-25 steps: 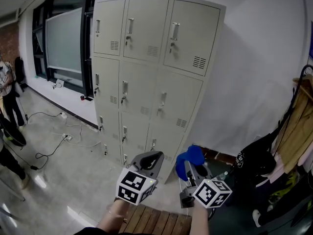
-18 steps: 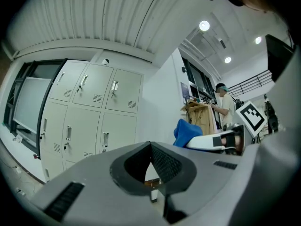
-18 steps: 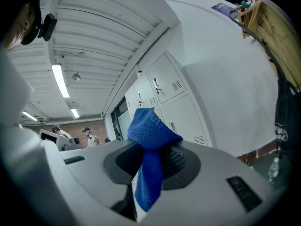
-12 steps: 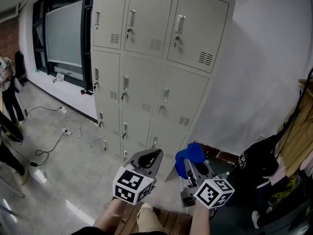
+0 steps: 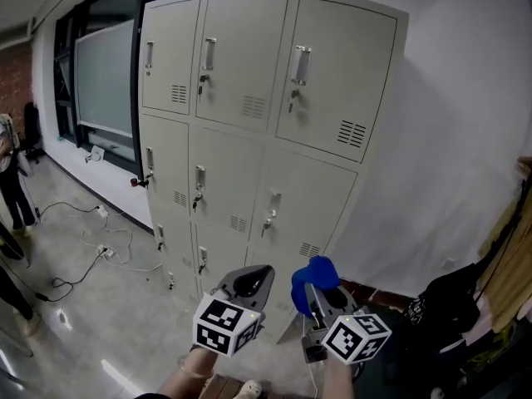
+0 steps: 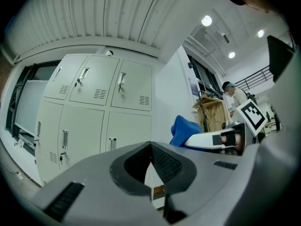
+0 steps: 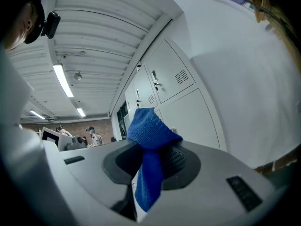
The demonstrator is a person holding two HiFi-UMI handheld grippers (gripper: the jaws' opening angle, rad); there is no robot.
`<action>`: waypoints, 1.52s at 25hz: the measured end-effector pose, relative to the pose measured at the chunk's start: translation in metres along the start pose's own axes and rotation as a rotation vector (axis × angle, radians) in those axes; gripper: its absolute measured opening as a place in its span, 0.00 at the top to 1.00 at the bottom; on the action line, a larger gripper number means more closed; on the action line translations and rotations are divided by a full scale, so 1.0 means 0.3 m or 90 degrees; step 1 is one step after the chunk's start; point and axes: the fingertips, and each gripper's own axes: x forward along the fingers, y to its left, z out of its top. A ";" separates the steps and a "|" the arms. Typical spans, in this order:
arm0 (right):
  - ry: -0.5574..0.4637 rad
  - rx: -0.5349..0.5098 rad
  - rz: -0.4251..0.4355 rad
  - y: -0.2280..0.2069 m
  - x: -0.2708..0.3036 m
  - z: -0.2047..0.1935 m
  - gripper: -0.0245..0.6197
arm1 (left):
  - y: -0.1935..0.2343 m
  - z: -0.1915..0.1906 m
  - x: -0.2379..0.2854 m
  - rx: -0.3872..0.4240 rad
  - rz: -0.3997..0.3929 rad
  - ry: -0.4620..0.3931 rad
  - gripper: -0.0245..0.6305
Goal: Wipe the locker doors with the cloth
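Three columns of locker doors (image 5: 249,140) against wall (image 5: 449,140) | left tongs (image 5: 259,273) clenched, empty | right tongs (image 5: 312,288) grasping cloth (image 5: 321,270)

Head view from above, gripper views low and upward; lockers (image 5: 241,65) in all three.

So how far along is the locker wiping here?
Done: the cloth is picked up, pinched in the right claw. In hand: it is held up in front of the lockers, short of the doors and touching none. The left claw is shut and empty. Left: all the wiping; I can't make out a wiped patch on any door.
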 end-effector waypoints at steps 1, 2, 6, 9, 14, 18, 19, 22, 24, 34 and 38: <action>0.001 -0.005 0.006 -0.025 0.034 0.016 0.83 | 0.019 0.008 0.045 0.000 -0.002 -0.002 0.95; 0.000 -0.010 0.014 -0.048 0.069 0.036 0.83 | 0.037 0.018 0.090 0.001 -0.004 -0.005 0.95; -0.006 -0.023 0.030 -0.155 0.218 0.114 0.83 | 0.108 0.060 0.275 0.014 -0.016 -0.018 0.95; -0.001 -0.036 0.040 -0.225 0.321 0.150 0.83 | 0.168 0.081 0.400 0.021 -0.022 -0.022 0.95; 0.001 -0.047 0.069 -0.305 0.453 0.209 0.83 | 0.233 0.126 0.554 0.033 -0.029 -0.035 0.95; 0.002 -0.055 0.074 -0.338 0.530 0.222 0.83 | 0.291 0.119 0.603 0.044 -0.017 -0.031 0.95; 0.006 -0.054 0.076 -0.342 0.544 0.213 0.83 | 0.311 0.110 0.610 0.039 -0.010 -0.028 0.95; 0.016 -0.054 0.081 -0.350 0.570 0.198 0.83 | 0.342 0.096 0.635 0.026 -0.005 -0.024 0.95; 0.010 -0.054 0.080 -0.356 0.586 0.211 0.83 | 0.343 0.108 0.653 0.029 -0.015 -0.027 0.95; -0.042 -0.097 0.078 -0.277 0.659 0.484 0.83 | 0.352 0.433 0.701 0.088 -0.101 -0.116 0.95; -0.067 -0.123 0.113 -0.188 0.688 0.719 0.83 | 0.328 0.717 0.688 0.149 -0.135 -0.190 0.95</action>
